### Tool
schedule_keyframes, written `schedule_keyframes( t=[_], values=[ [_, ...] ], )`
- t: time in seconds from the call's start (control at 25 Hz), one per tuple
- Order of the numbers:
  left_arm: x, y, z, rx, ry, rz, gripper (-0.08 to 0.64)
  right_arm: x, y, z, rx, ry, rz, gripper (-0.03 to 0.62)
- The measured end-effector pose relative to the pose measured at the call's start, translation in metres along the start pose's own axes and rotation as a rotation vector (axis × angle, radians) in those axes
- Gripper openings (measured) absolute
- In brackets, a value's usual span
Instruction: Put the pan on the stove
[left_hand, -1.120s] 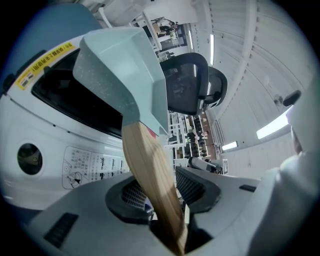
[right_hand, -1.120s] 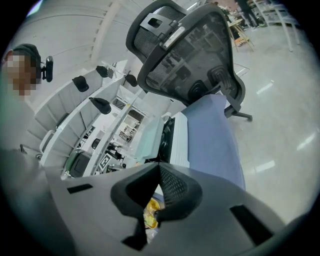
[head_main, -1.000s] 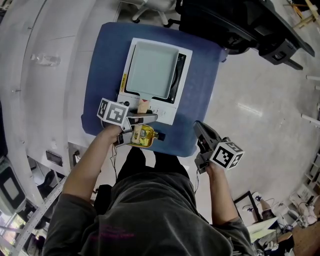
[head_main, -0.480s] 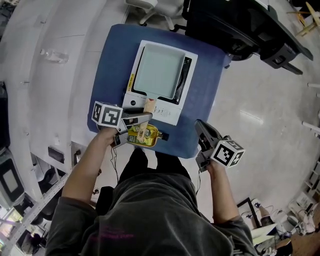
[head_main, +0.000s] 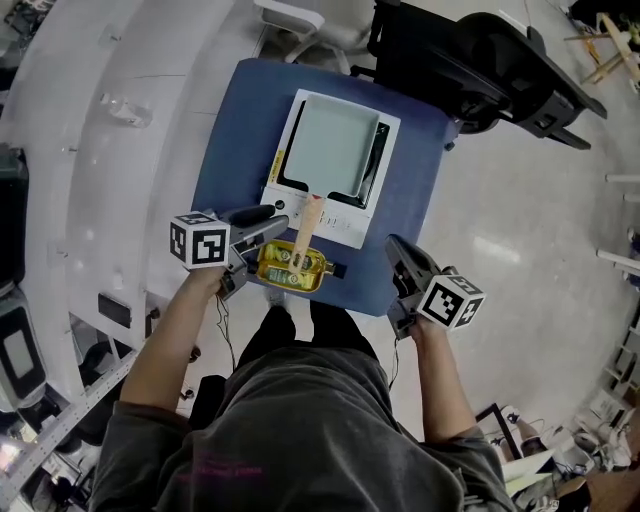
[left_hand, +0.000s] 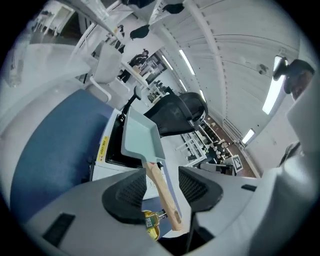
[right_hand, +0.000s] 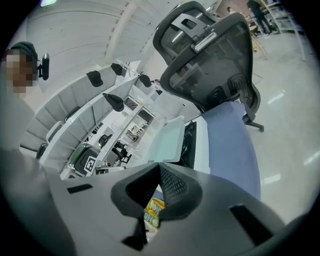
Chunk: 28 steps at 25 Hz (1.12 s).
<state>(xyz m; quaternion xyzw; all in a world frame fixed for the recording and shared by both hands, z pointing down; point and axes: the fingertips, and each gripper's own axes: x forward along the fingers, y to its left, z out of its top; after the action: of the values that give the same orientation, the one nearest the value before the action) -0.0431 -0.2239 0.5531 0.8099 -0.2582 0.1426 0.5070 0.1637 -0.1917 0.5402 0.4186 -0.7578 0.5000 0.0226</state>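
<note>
The pale green square pan (head_main: 335, 148) sits on the white single-burner stove (head_main: 342, 226), which stands on the blue table (head_main: 235, 130). Its wooden handle (head_main: 306, 228) points back toward me. My left gripper (head_main: 272, 222) hovers just left of the handle with its jaws closing. In the left gripper view the handle (left_hand: 163, 192) shows in the gap of the left gripper (left_hand: 160, 187), and neither pad touches it. My right gripper (head_main: 393, 255) hangs off the table's near right edge, shut and empty. In the right gripper view, the right gripper (right_hand: 160, 172) faces the pan (right_hand: 167, 140).
A yellow-labelled bottle (head_main: 290, 268) lies on the table's near edge, under the end of the handle. A black office chair (head_main: 470, 70) stands beyond the table at the right. A white curved counter (head_main: 110, 150) runs along the left.
My left gripper has drawn back to the left, off the pan's handle, which now lies uncovered. The pan stays on the stove. The right gripper has hardly moved.
</note>
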Motion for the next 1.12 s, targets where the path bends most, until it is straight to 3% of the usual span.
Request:
schedule_keyframes(
  t=[0.28,0.6,0.88,1.12],
  values=[
    [-0.047,-0.026,0.010,0.158,-0.100,0.023,0.102,-0.003,0.043,-0.005,-0.046,-0.034,0.002,0.003],
    [-0.108,-0.056,0.024,0.260,-0.239,0.003,0.017,-0.006,0.092,-0.013,-0.087,-0.079,0.002,0.003],
    [-0.148,-0.089,0.034,0.407,-0.307,-0.026,0.002,-0.010,0.122,-0.018,-0.115,-0.124,-0.006,0.003],
    [-0.174,-0.112,0.040,0.477,-0.345,-0.053,0.002,-0.017,0.152,-0.016,-0.149,-0.162,0.000,0.003]
  ],
)
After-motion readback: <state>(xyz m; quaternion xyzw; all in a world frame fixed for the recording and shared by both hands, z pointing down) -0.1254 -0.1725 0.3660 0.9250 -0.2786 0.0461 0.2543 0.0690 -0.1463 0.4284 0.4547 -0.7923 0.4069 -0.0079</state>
